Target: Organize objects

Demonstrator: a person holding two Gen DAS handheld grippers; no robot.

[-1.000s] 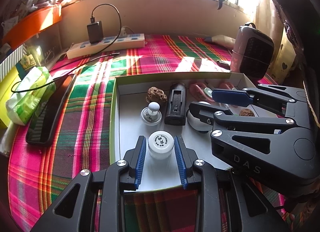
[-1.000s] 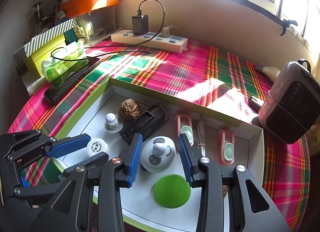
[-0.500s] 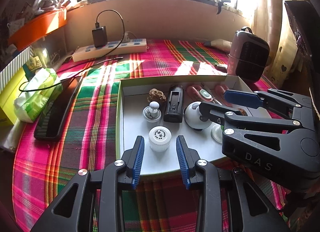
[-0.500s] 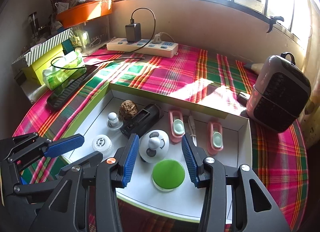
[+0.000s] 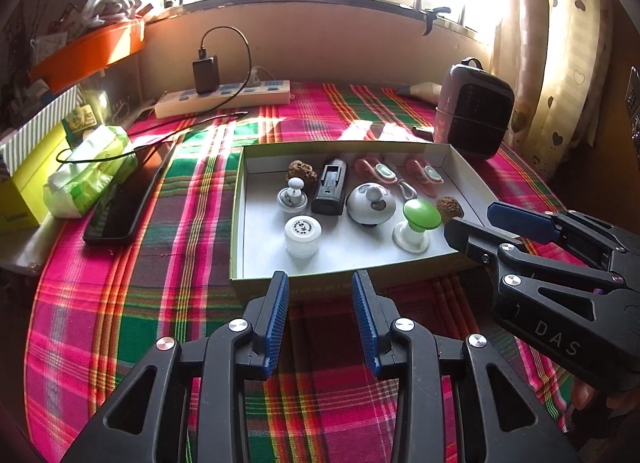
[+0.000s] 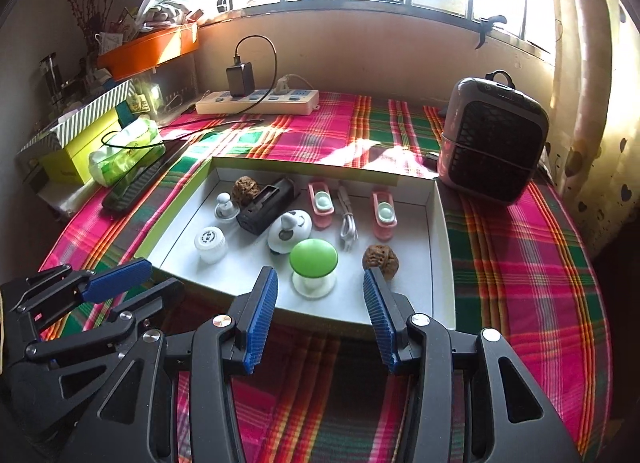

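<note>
A shallow white box (image 5: 239, 223) with a green rim lies on the plaid cloth. In it are a white jar (image 5: 303, 235), a green-capped white stand (image 5: 420, 213), a white dome with a knob (image 5: 370, 203), a black charger (image 5: 330, 185), a small white knob (image 5: 294, 193), two walnuts (image 6: 379, 258), two pink clips (image 6: 321, 203) and a white cable. My left gripper (image 5: 320, 277) hangs open over the cloth, just outside the box's near wall, with nothing between its fingers. My right gripper (image 6: 320, 273) is open too, at the near edge in front of the green-capped stand (image 6: 313, 259), not touching it.
A grey heater (image 6: 492, 143) stands at the box's far right corner. A power strip (image 5: 224, 97) with a black adapter lies at the back. Left of the box are a long black device (image 5: 128, 199), a green tissue pack (image 5: 90, 171) and a yellow box (image 5: 24, 179).
Both grippers have drawn back out of the box toward its near edge. The left jaws widened and left the white jar standing; the right jaws came away from the white dome.
</note>
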